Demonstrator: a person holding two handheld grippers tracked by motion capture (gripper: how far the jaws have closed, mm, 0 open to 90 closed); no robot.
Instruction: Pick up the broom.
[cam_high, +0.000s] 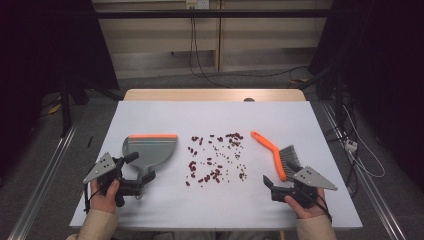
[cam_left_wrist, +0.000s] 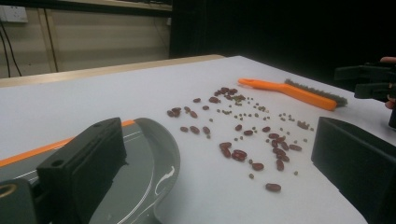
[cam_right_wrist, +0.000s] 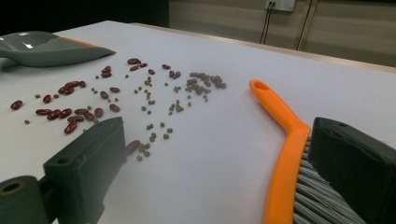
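Observation:
A grey dustpan (cam_high: 150, 146) with an orange lip lies left of centre on the white table, its handle pointing toward the person. My left gripper (cam_high: 141, 167) stands open around that handle; in the left gripper view the pan (cam_left_wrist: 144, 177) lies by the left jaw. Red beans and small green ones (cam_high: 215, 157) are scattered mid-table, seen also as beans (cam_left_wrist: 252, 140) and beans (cam_right_wrist: 116, 93). An orange-handled brush (cam_high: 272, 150) with grey bristles lies to the right. My right gripper (cam_high: 280, 175) is open at its bristle end, the brush (cam_right_wrist: 280, 154) beside the right jaw.
The white table top (cam_high: 300, 115) ends in a wooden strip at the back. Metal rails run along both sides on the floor. Cables and a power strip (cam_high: 351, 145) lie on the floor at the right.

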